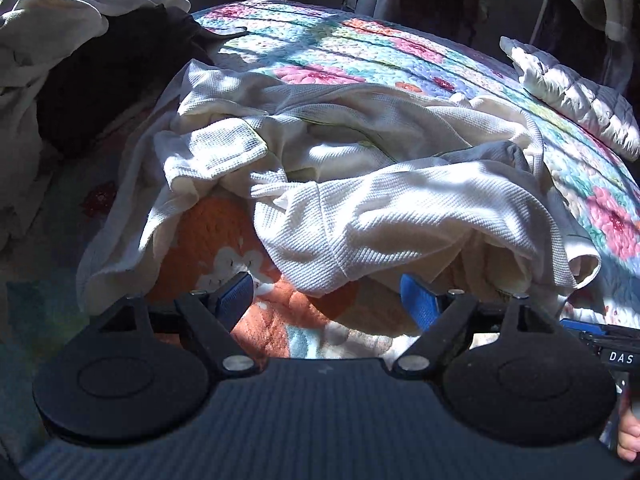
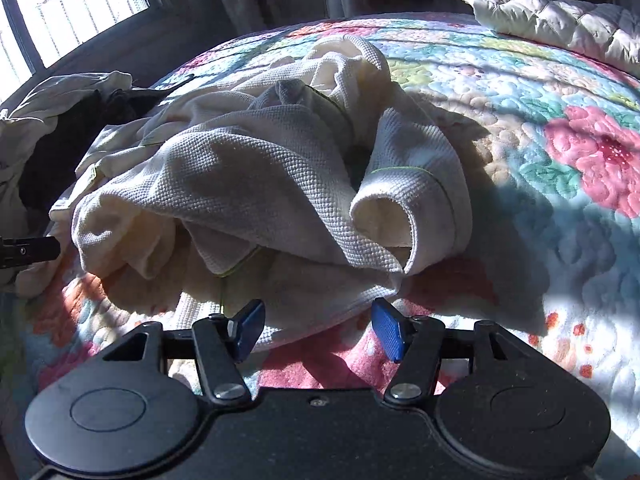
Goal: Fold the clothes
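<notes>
Your white garment [image 2: 256, 184] lies crumpled on the bed [image 2: 540, 208] just ahead of both tools; the right tool [image 2: 318, 332] gapes wide with the hem between its tips; the left tool [image 1: 326, 300] gapes wide too.

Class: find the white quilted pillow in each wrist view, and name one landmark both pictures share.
Left wrist view: the white quilted pillow lies at the upper right, on the floral quilt.
Right wrist view: the pillow sits at the top right.
Shared landmark: the crumpled white waffle garment mid-frame.
</notes>
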`<act>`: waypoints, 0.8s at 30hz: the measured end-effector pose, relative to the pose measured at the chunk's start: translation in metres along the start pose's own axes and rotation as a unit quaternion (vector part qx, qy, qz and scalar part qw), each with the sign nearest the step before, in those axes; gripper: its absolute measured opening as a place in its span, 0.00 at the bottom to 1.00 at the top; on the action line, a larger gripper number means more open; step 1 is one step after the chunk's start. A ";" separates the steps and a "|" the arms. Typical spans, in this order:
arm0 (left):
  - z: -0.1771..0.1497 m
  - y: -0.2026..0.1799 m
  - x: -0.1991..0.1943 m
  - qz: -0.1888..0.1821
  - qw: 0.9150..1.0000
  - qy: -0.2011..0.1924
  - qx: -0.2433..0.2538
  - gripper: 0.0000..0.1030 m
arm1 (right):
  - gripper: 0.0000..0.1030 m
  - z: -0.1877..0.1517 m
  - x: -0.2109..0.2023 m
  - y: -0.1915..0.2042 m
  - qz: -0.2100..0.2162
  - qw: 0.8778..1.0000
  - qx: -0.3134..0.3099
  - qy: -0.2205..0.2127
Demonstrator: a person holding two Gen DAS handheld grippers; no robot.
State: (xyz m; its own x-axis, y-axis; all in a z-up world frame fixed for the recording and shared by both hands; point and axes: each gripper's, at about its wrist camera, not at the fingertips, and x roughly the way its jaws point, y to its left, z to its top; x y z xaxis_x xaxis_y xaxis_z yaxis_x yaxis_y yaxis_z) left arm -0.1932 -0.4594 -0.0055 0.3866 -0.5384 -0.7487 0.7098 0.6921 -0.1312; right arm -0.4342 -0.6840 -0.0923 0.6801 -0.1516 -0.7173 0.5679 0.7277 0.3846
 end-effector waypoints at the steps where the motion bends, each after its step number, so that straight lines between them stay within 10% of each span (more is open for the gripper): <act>1: -0.001 0.001 0.000 -0.004 1.000 0.000 -0.005 0.78 | 0.64 -0.003 -0.002 -0.004 0.006 1.000 0.013 0.000; 8: -0.002 -0.005 0.001 0.003 1.000 -0.007 -0.006 0.78 | 0.79 -0.002 0.013 -0.018 0.017 0.997 0.051 -0.061; 9: -0.002 -0.008 0.000 0.007 1.000 -0.009 0.000 0.78 | 0.77 -0.001 0.016 -0.020 0.018 0.996 0.056 -0.071; 12: 0.000 -0.016 -0.004 0.021 1.000 -0.015 0.018 0.78 | 0.07 0.003 0.020 -0.018 0.050 0.992 0.062 -0.098; 24: -0.023 -0.065 -0.041 -0.140 0.983 -0.078 0.090 0.81 | 0.07 0.034 -0.068 0.041 0.306 0.937 0.050 -0.162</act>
State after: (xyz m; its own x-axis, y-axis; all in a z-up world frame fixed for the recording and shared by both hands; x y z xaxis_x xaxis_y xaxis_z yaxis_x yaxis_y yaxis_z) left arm -0.2688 -0.4712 0.0193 0.2363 -0.7727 -0.5891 0.8887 0.4170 -0.1905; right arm -0.4412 -0.6667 -0.0079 0.9883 0.0661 -0.1376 0.0561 0.6808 0.7303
